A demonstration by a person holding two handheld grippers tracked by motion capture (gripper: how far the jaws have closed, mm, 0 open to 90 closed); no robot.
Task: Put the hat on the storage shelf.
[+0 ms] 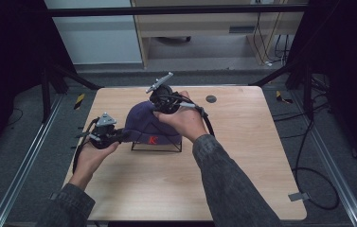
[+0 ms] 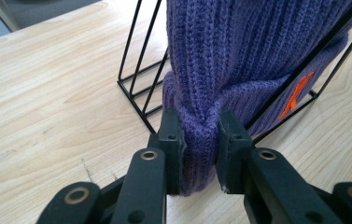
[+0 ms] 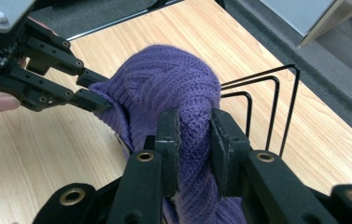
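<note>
Sleeved forearms (image 1: pixel 223 184), wooden table (image 1: pixel 242 156), grey floor (image 1: pixel 327 132), dark curtains (image 1: pixel 5 71)

Pale wooden tabletop (image 1: pixel 242 156) on grey carpeted floor (image 1: pixel 20 156), dark curtains (image 1: pixel 5 56) either side, light wooden cabinet (image 1: pixel 204 28) behind, cables (image 1: pixel 266 42) trailing.

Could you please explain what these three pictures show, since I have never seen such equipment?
A person at a wooden table holds a hand-operated tool in each hand; each has two black jaws that pinch like tongs. The high view looks down from above the person's side. The other two pictures come from small cameras riding on each tool, looking along its jaws. On the table stands a black wire rack with a purple knitted beanie pulled over it, bearing an orange mark. The left gripper is shut on a fold of the beanie's cuff; the right gripper is shut on another part of it. A small dark disc lies farther back.
</note>
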